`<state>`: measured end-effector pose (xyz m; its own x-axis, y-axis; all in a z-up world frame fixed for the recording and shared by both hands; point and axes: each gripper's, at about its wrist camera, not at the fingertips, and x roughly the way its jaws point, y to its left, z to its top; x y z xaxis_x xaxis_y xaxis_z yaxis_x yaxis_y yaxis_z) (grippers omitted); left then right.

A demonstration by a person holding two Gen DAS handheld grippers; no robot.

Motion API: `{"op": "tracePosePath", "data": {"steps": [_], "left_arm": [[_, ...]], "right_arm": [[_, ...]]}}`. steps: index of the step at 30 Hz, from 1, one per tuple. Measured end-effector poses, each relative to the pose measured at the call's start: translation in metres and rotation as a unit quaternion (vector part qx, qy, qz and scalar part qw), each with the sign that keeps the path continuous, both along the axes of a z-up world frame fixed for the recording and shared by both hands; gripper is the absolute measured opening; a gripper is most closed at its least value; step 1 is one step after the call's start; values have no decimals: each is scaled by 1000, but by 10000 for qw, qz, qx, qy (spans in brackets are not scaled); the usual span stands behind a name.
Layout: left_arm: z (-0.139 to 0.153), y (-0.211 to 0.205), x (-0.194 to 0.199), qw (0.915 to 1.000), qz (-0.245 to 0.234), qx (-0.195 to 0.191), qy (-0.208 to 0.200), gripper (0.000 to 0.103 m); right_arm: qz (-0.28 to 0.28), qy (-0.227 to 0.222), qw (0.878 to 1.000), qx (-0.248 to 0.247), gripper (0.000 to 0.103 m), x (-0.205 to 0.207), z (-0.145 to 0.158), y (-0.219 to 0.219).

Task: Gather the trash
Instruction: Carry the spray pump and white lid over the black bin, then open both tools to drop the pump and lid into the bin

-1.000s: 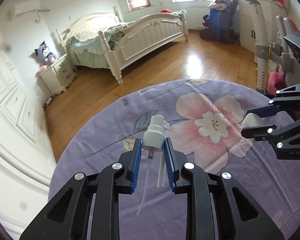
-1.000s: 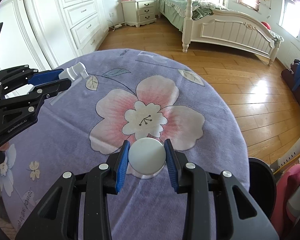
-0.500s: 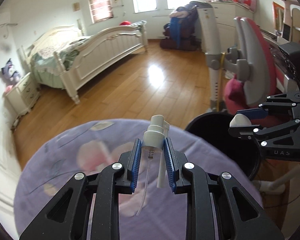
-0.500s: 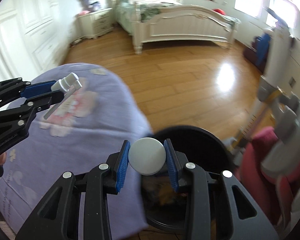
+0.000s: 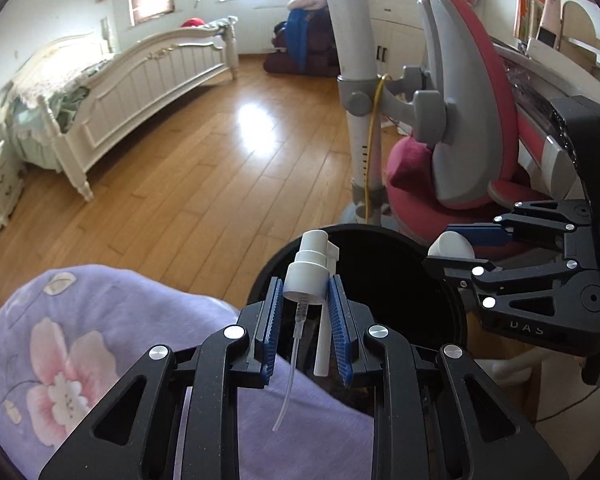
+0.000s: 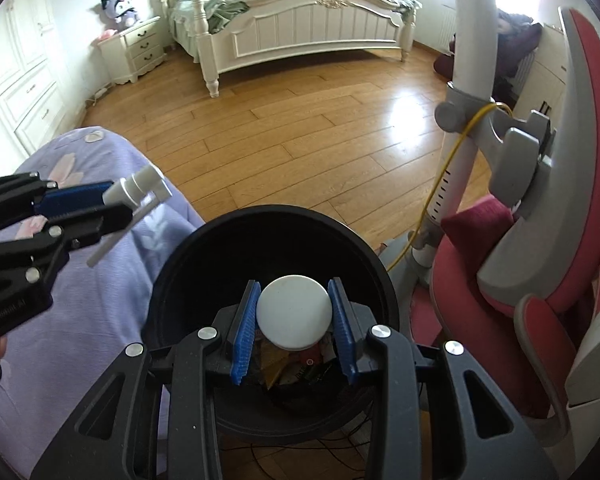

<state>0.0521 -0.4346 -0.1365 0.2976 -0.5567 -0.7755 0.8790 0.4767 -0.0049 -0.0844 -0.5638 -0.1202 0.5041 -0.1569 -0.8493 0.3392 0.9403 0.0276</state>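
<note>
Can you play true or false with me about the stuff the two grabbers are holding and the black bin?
1. The left gripper holds a white spray pump. True.
2. The right gripper holds a red ball. False: it holds a round white cap.
3. The black bin is completely empty. False: wrappers lie at the bottom.
4. The cap hangs above the bin's opening. True.
5. The bin stands on the bed. False: it stands on the floor, beside the purple flowered cloth.
</note>
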Motion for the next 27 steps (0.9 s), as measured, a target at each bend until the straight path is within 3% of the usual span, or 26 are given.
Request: {"op": "tracePosePath", "data": {"steps": [6, 8, 9, 11, 12, 13, 15, 19, 22, 27], "left_arm": [[-8, -17, -11, 9995, -97, 149, -255, 25], [-8, -19, -11, 9994, -65, 179, -278, 25], [-8, -19, -11, 9994, -32, 168, -305, 25], [-7, -19, -11, 9995, 19, 152, -291, 25], [-7, -19, -10, 9994, 62, 155, -290, 29], [-7, -19, -9, 9994, 107, 162, -294, 43], [-5, -17, -10, 9990, 212, 149, -375, 60], [4, -9, -12, 9982, 368, 27, -474, 80], [13, -2, -13, 9969, 493, -27, -605, 89], [28, 10, -16, 9955, 617, -131, -704, 96]], "right_arm": [[-52, 105, 9998, 184, 36, 1, -11, -8], [-84, 148, 9997, 185, 45, 3, -14, -10], [-107, 170, 9997, 171, 57, 3, -15, -10], [-62, 146, 9996, 229, 63, 4, -15, -7], [-69, 144, 9997, 174, 73, 4, -14, -5], [-92, 147, 9998, 129, 80, 4, -14, -4], [-146, 143, 9998, 48, 84, 2, -12, -2], [-253, 148, 9996, -62, 93, -2, -7, -2], [-254, 96, 9996, -83, 93, -5, -1, 1], [-208, -11, 9996, -199, 95, -6, 12, 11]]}}
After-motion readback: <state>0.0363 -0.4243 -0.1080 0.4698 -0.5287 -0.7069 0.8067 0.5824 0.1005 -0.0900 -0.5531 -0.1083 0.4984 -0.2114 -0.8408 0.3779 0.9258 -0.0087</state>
